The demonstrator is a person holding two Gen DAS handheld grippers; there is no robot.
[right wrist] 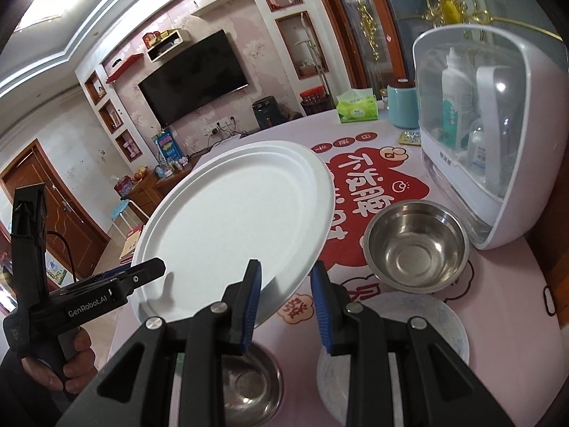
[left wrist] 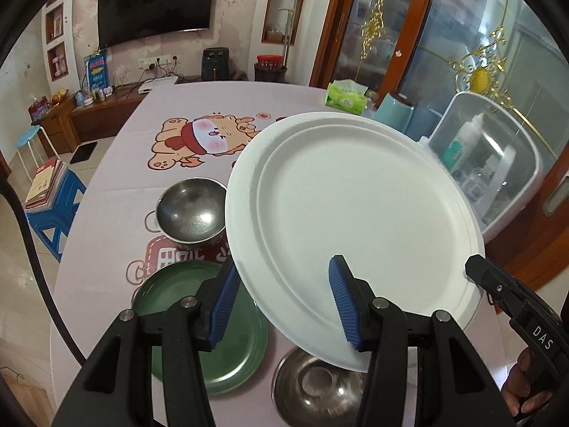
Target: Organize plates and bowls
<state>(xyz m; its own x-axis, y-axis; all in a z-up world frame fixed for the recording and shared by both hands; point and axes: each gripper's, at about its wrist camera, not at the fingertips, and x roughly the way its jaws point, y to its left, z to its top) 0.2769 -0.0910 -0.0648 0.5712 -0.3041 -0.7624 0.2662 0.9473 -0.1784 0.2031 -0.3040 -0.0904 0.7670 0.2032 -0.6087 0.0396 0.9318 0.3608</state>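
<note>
Both grippers' fingers (left wrist: 227, 299) (right wrist: 254, 291) clamp the white plate's (left wrist: 355, 213) opposite rims, lifted above bowls (left wrist: 192, 210).

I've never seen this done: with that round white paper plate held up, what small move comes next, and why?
Probably ease the round white paper plate over the flat green plate and lower it: left gripper and right gripper both clamp its raised rim.
</note>
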